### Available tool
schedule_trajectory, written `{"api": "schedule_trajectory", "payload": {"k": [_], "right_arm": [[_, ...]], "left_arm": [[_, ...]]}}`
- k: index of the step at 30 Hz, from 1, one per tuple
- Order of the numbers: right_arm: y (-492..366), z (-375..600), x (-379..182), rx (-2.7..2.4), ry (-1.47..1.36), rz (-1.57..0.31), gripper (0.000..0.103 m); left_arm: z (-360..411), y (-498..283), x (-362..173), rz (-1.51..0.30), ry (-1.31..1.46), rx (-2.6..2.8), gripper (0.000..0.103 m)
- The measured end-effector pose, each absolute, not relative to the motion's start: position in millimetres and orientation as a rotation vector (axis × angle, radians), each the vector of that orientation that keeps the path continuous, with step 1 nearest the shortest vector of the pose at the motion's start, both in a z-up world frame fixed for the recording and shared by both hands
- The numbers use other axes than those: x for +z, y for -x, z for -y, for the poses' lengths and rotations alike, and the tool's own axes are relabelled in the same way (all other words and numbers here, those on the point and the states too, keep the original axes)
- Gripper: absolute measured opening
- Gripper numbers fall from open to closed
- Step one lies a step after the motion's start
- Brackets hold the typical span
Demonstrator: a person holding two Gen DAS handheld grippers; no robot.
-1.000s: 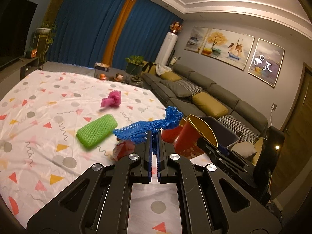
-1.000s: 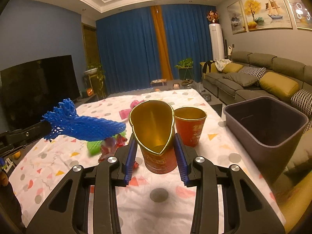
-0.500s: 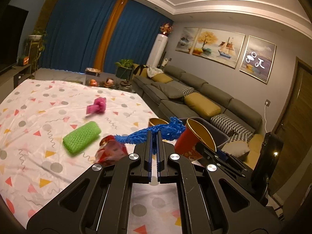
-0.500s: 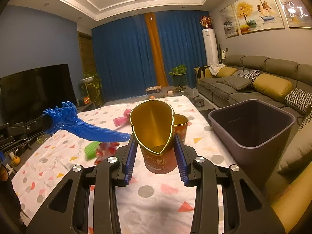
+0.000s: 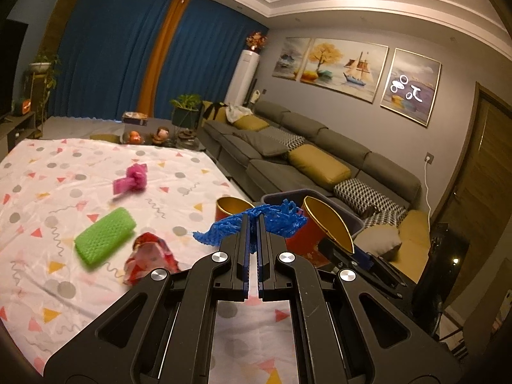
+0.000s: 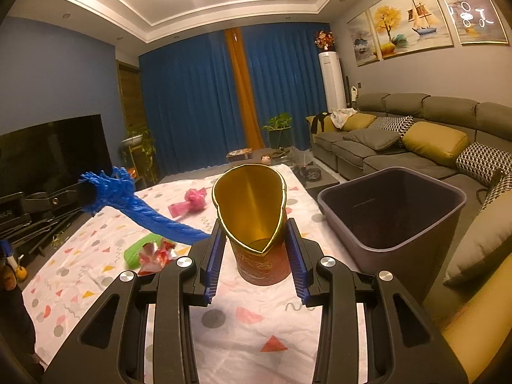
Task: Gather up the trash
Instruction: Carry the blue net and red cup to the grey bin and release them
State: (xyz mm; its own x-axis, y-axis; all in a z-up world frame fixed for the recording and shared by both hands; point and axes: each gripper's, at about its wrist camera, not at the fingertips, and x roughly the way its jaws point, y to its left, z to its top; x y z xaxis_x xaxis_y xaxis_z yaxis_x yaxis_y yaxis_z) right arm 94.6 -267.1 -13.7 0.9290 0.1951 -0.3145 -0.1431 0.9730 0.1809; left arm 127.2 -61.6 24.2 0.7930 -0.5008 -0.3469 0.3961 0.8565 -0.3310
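My left gripper (image 5: pixel 253 219) is shut on a blue foam net (image 5: pixel 275 220), held above the patterned tablecloth (image 5: pixel 48 192). From the right wrist view the same blue net (image 6: pixel 144 211) stretches across at the left. My right gripper (image 6: pixel 254 233) is shut on a squashed red paper cup with a gold inside (image 6: pixel 256 256), lifted near the dark grey bin (image 6: pixel 393 214). In the left wrist view that cup (image 5: pixel 315 230) sits just right of the net, with the bin (image 5: pixel 278 196) behind it. A second red cup (image 5: pixel 228 209) stands on the cloth.
On the cloth lie a green foam net (image 5: pixel 104 236), a crumpled red wrapper (image 5: pixel 150 256) and a pink foam net (image 5: pixel 132 180). A grey sofa with yellow cushions (image 5: pixel 320 163) runs along the right. A television (image 6: pixel 51 153) stands at the left.
Both grippers have carried their loads toward the bin, which looms larger and nearer in the right wrist view. The second red cup has slipped out of sight behind the held cup.
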Motion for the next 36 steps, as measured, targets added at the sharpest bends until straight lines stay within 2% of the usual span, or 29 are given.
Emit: {"api": "schedule_trajectory", "payload": {"k": [18, 26, 36], "right_arm": [[-131.6, 346.1, 6.0, -0.047, -0.167, -0.263, 0.038], [-148.1, 379.5, -6.2, -0.121, -0.191, -0.275, 0.038], [-166.1, 392.5, -31.5, -0.136, -0.205, -0.336, 0.038]], "left_arm": [[190.9, -208.8, 54.2, -0.424, 0.173, -0.651, 0.002], [251.9, -251.0, 31.8, -0.451, 0.173, -0.699, 0.002], [276.8, -284.9, -16.0, -0.565, 0.183, -0.731, 0.002]]}}
